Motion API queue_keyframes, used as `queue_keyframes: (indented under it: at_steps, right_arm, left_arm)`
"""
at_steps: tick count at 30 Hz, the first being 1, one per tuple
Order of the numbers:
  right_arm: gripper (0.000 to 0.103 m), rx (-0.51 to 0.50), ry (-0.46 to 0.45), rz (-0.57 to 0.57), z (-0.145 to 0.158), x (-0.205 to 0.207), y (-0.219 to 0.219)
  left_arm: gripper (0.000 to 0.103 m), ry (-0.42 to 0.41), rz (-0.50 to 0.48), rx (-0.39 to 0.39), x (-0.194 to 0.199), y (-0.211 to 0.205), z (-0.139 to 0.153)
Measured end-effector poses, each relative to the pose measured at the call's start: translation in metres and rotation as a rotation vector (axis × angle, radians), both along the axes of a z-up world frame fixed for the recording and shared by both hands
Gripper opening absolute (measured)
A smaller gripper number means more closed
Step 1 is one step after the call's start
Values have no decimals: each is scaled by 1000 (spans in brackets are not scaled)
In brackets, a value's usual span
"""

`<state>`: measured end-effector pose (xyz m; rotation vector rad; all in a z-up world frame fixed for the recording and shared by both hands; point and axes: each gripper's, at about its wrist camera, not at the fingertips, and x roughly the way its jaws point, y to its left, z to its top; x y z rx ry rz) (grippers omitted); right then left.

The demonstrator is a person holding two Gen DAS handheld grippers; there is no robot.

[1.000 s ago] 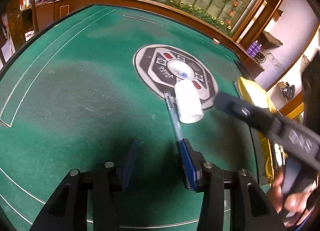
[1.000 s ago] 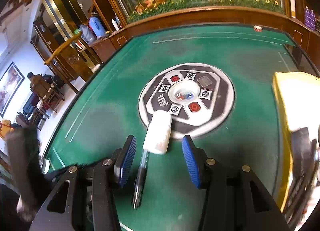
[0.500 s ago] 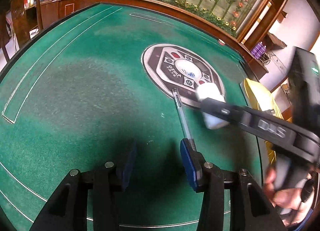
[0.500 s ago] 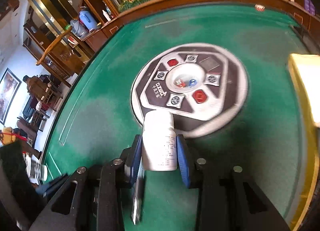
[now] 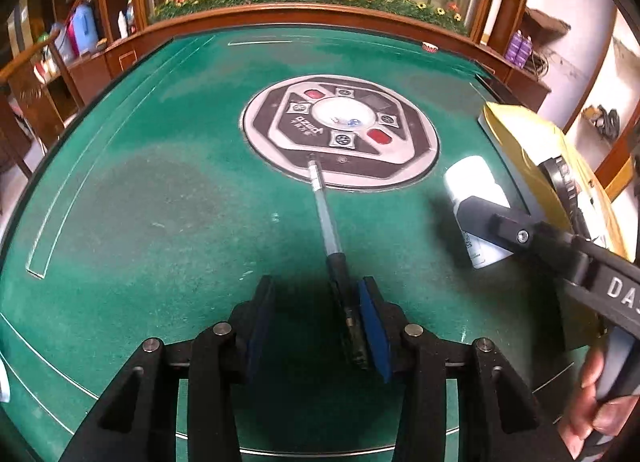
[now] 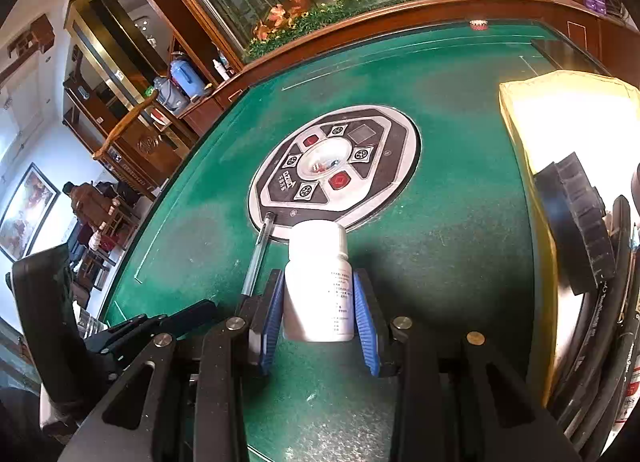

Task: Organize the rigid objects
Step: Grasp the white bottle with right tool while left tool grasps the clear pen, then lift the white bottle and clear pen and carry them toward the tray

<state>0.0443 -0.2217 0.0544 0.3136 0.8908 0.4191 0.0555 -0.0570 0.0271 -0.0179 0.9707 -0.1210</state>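
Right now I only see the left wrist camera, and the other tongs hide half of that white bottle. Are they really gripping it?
Observer: Yes. The right wrist view shows both blue pads of the right tongs pressed against the sides of the white bottle.
Operator: Is anything written on it?
Observer: Small print runs down the side facing up, too small to read.
Operator: And what sits by the yellow box?
Observer: A black ribbed piece lies over its near end.
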Motion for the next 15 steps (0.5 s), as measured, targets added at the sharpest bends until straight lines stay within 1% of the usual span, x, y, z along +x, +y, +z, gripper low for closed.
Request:
queue_keyframes:
  at_steps: [1, 2, 4, 5, 8, 11, 13, 15]
  right_arm:
    - [32, 2, -7, 3, 0, -2, -1]
    - [33, 5, -11, 1, 1, -3, -2]
    - [33, 22, -14, 9, 3, -4, -3]
    - [33, 31, -14, 11, 4, -5, -4]
    - [33, 39, -22, 15, 6, -8, -4]
    - [33, 56, -14, 26, 5, -9, -4]
    - [33, 53, -17, 31, 4, -10, -2]
    - [33, 44, -17, 35, 3, -11, 0]
  left_arm:
    - [44, -5, 1, 18, -1, -3, 0]
    - [38, -12, 9, 44, -1, -4, -1]
    - [18, -15, 21, 47, 0, -4, -1]
    - [13, -14, 31, 48, 1, -2, 0]
    - [12, -29, 30, 28, -2, 1, -1]
    - [12, -29, 47, -20, -3, 9, 0]
    - [12, -31, 60, -26, -2, 11, 0]
    - [12, -38, 66, -11, -1, 8, -1]
